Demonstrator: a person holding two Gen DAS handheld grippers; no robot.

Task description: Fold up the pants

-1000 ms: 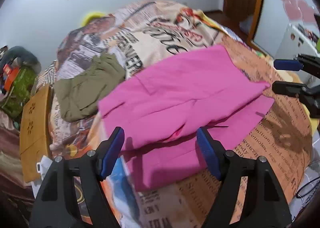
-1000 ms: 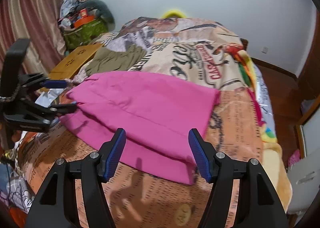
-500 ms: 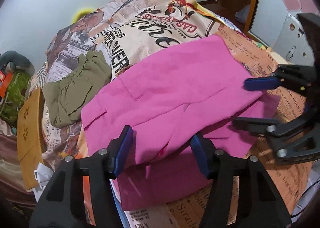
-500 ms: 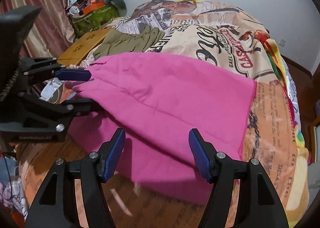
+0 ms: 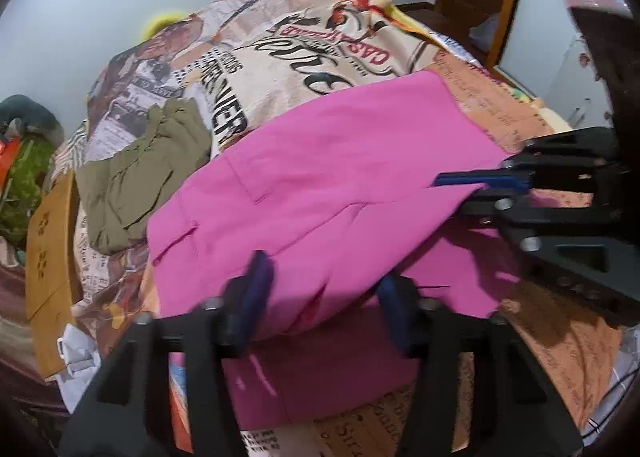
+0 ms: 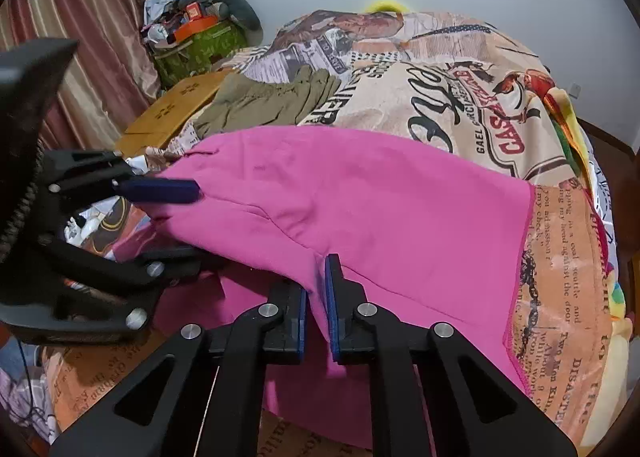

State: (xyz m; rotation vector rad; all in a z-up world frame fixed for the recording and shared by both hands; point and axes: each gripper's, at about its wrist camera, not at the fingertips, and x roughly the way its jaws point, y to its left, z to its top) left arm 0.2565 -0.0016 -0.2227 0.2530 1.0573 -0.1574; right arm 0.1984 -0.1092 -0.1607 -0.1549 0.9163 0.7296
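While your right claw (image 6: 316, 309) pinches the pink pants' (image 6: 360, 197) upper layer at 6 o'clock, your left claw (image 5: 324, 297) is wide, straddling that edge ungripped. Pants lie half-doubled on the bed (image 6: 460, 69); further folds remain.

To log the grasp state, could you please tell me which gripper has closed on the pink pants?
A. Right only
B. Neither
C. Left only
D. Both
A: the right gripper pinches a fold of the pink pants between nearly shut fingers, while the left gripper straddles the cloth with its fingers wide apart.
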